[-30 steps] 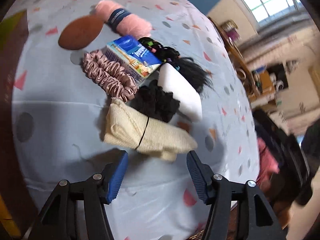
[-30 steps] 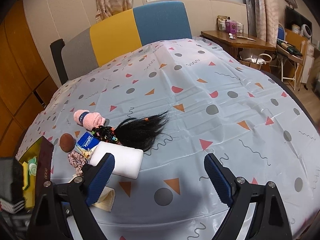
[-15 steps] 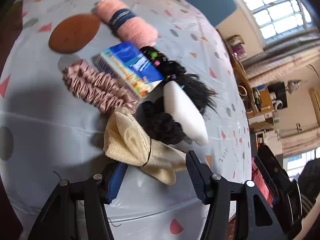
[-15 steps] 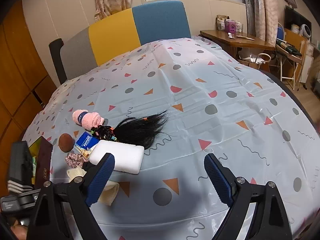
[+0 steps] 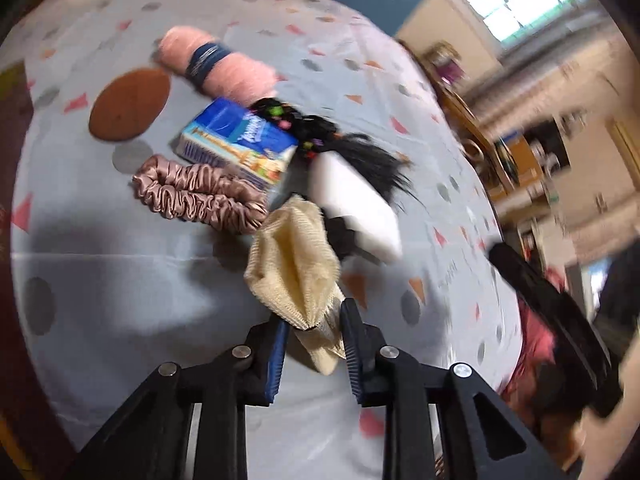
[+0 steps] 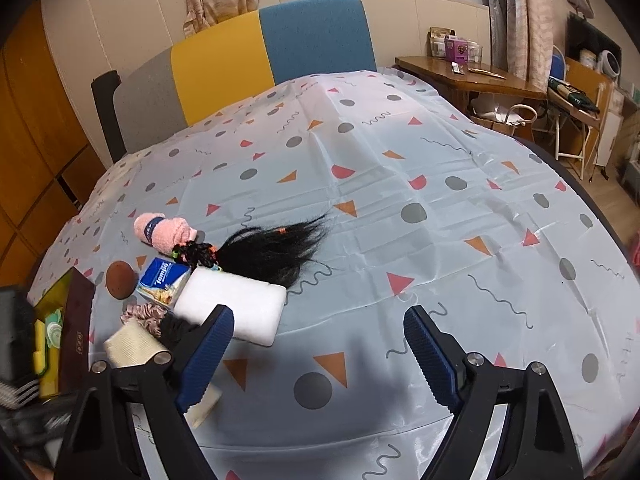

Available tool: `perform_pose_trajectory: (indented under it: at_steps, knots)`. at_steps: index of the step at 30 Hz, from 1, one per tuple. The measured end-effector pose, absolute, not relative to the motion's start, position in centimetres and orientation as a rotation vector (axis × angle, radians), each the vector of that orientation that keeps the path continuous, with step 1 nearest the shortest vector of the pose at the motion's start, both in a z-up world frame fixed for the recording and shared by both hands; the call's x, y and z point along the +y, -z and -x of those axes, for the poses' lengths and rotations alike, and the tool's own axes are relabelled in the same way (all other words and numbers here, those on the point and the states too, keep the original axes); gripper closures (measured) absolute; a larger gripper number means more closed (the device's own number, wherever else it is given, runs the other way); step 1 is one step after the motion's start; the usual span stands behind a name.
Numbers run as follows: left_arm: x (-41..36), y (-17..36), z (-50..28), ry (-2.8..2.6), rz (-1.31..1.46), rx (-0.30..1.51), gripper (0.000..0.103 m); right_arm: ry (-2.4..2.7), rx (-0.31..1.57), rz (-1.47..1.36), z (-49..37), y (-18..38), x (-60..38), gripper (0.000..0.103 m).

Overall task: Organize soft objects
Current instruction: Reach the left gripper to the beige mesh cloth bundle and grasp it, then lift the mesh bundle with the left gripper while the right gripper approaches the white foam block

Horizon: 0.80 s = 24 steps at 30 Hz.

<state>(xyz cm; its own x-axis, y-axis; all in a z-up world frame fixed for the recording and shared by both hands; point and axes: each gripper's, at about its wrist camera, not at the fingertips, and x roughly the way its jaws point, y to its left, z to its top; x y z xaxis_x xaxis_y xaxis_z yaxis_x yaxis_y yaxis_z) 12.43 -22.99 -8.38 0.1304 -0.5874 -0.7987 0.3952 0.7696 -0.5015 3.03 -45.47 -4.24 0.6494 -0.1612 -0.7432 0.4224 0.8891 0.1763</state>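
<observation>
The left gripper has just been closing its jaws, which now clench the near end of the folded beige cloth, its far end fanning out above the patterned worktop. Just beyond it lie a pink satin scrunchie, a blue tissue pack, a white sponge block, a black hairpiece, a rolled pink sock and a brown round pad. The right gripper hangs to the right with jaws spread wide, grasping nothing.
</observation>
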Motion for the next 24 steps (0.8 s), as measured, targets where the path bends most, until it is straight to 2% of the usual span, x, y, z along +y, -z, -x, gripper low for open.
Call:
perform_pose_trajectory:
  at_steps: [6, 11, 14, 19, 24]
  knots:
    - [-20.9, 6.8, -9.7, 0.834, 0.032, 1.285, 0.079, 0.322, 0.838, -0.306, -3.5, 5.0, -44.5, 0.016]
    - [-19.9, 7.3, -10.0, 0.812, 0.014, 1.337, 0.079, 0.318, 0.855, -0.28, -3.7, 5.4, -43.8, 0.016]
    - [-20.3, 8.4, -10.3, 0.784, 0.037, 1.356, 0.073, 0.324, 0.858, -0.279, -3.6, 5.5, -43.8, 0.016]
    - [-22.1, 10.5, -10.7, 0.754, 0.079, 1.389, 0.068, 0.333, 0.852, -0.293, -3.6, 5.3, -44.2, 0.016]
    - [-23.0, 10.2, -10.2, 0.748, 0.031, 1.361, 0.062, 0.327, 0.845, -0.304, -3.6, 5.2, -44.4, 0.016]
